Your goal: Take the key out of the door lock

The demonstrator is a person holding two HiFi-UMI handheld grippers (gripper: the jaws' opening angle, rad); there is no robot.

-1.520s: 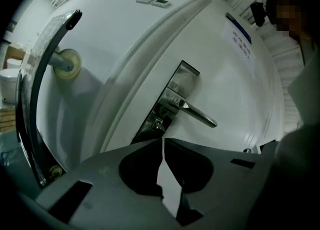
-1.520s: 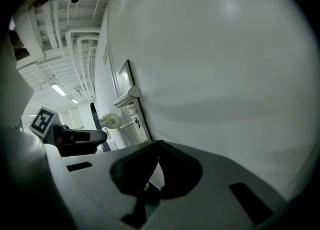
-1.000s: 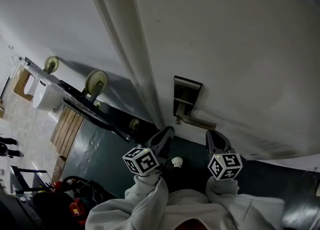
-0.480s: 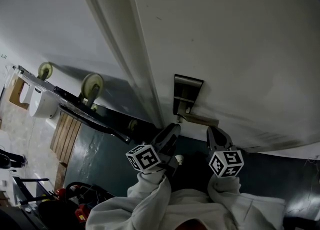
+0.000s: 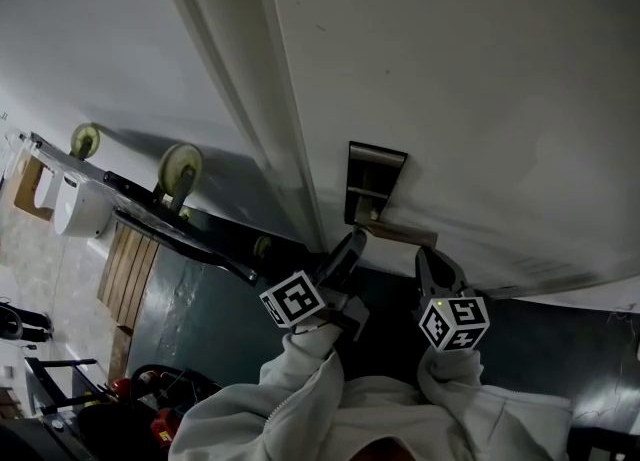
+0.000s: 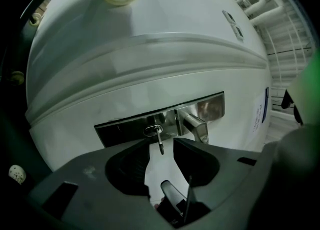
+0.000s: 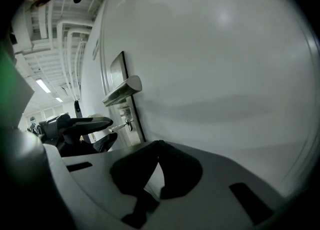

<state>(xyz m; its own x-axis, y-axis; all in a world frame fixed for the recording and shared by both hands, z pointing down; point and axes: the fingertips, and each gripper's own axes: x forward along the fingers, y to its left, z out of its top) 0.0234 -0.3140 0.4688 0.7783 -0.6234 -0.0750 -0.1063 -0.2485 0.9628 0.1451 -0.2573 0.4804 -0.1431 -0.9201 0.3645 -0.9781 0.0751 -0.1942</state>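
A small metal key (image 6: 159, 139) sticks out of the keyhole in the steel lock plate (image 6: 125, 126) on the white door (image 5: 450, 69); the lever handle (image 6: 196, 125) is just to its right. My left gripper (image 6: 160, 146) points level at the lock. Its jaws have just been opening, and the key's head stands between the tips, untouched by the pads. From the right gripper view the key (image 7: 121, 124) pokes toward the left gripper (image 7: 107, 130). My right gripper (image 7: 157, 144) hangs below the lever (image 7: 122, 90) with jaws shut on nothing.
The door frame (image 5: 250, 99) runs left of the lock. A cart with pale wheels (image 5: 178, 167) stands along the wall on the left, beside a wooden pallet (image 5: 128, 261) on the dark floor. Red tools (image 5: 160, 429) lie at the bottom left.
My left gripper has moved up closer to the lock plate and rolled, its marker cube turning. The right gripper has barely shifted.
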